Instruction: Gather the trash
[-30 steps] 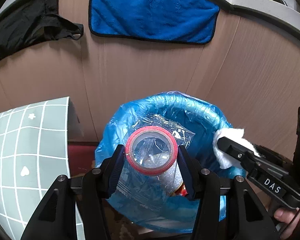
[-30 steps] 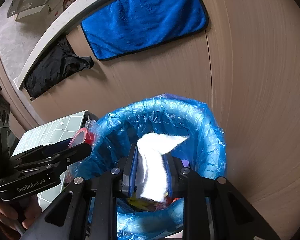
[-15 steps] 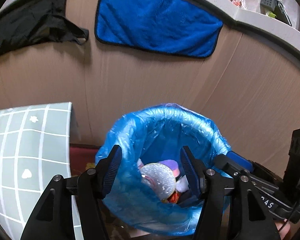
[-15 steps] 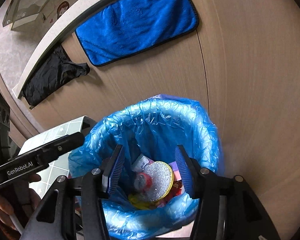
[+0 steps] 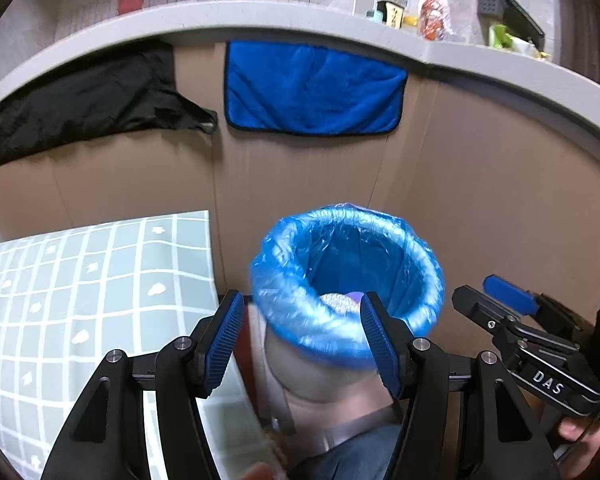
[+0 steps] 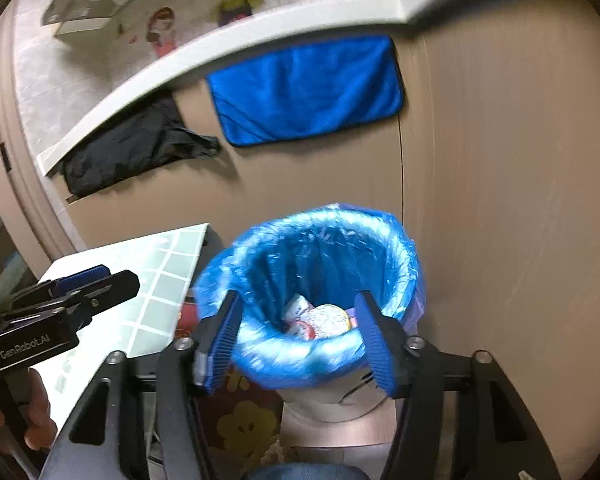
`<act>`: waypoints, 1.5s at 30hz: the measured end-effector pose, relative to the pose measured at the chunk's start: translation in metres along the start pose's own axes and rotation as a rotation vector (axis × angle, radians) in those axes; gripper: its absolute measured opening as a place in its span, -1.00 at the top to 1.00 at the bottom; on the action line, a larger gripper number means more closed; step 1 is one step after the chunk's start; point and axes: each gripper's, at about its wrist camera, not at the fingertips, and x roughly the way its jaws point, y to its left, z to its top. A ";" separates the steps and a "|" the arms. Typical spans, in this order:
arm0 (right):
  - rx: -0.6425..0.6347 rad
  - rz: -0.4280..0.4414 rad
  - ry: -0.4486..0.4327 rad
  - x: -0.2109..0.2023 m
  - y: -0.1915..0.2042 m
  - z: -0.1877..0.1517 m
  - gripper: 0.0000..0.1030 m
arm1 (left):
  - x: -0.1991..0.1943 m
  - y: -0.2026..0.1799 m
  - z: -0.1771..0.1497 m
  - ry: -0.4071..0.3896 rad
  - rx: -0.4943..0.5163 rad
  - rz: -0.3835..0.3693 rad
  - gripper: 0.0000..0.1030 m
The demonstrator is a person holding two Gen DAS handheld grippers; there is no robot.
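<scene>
Beyond both empty grippers' fingers [image 6: 370,344], trash [image 6: 326,320] lies binned.

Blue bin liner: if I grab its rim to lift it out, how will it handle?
The blue bin liner looks thin and crinkled, so probably floppy and slippery under the pads. It is folded over the bin rim, so it may cling at first. Only a few pieces of trash show inside; likely light.

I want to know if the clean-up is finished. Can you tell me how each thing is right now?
left hand-held gripper: open, empty.
right hand-held gripper: just opened, empty.
trash bin: upright, blue liner folded over its rim, trash inside.
blue cloth: hanging flat on the cabinet front.
black cloth: draped, crumpled, over the counter edge.
</scene>
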 end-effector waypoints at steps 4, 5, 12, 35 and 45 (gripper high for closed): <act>-0.048 0.017 -0.033 -0.037 0.032 -0.015 -0.24 | -0.047 0.009 -0.023 -0.017 0.015 0.011 -0.19; -0.052 0.028 -0.032 -0.044 0.037 -0.017 -0.24 | -0.059 0.011 -0.031 -0.022 0.023 0.022 -0.19; -0.081 0.077 -0.028 -0.093 0.082 -0.049 -0.25 | -0.135 0.029 -0.078 -0.101 0.047 0.152 -0.19; -0.109 0.102 -0.056 -0.162 0.121 -0.100 -0.25 | -0.231 0.037 -0.143 -0.143 -0.020 0.249 -0.19; -0.127 0.112 -0.078 -0.169 0.126 -0.099 -0.25 | -0.241 0.045 -0.147 -0.165 -0.051 0.267 -0.19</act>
